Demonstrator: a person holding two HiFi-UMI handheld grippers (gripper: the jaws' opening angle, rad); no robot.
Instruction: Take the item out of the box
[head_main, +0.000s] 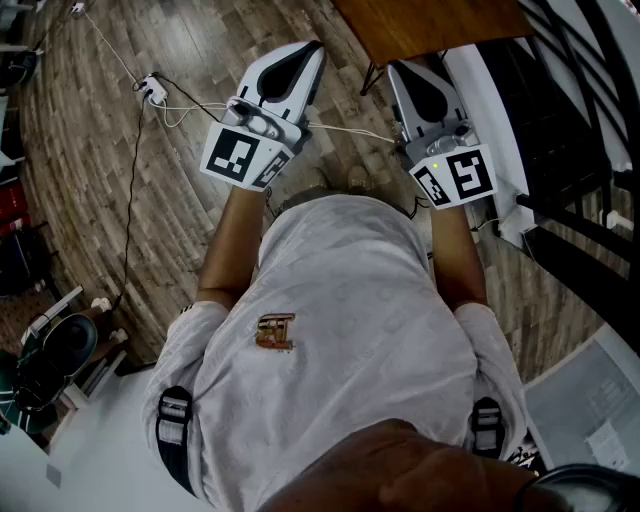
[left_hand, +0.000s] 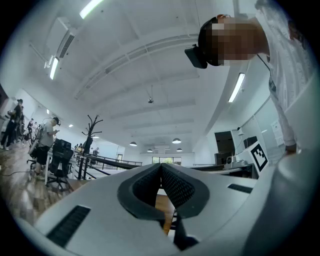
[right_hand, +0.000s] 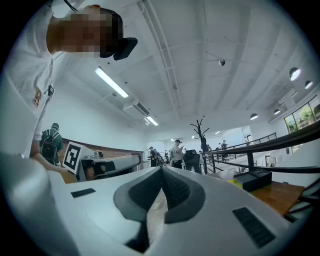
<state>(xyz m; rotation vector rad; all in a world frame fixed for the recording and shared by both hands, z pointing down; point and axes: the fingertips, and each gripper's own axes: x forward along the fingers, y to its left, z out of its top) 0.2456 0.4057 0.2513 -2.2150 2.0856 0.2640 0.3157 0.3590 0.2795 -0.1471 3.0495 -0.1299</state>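
Grippers raised before the person's white shirt (head_main: 340, 320), left gripper (left_hand: 161, 166) jaws closed together on nothing, right gripper (right_hand: 161, 170) likewise closed and empty, wooden table (head_main: 430, 25) far right, box and item in no view.

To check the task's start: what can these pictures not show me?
- Box and item: in no view.
- Wooden table: head view, cut off by the top edge.
- Floor below the person: head view, hidden by the shirt.
- Far people: left gripper view, too small.
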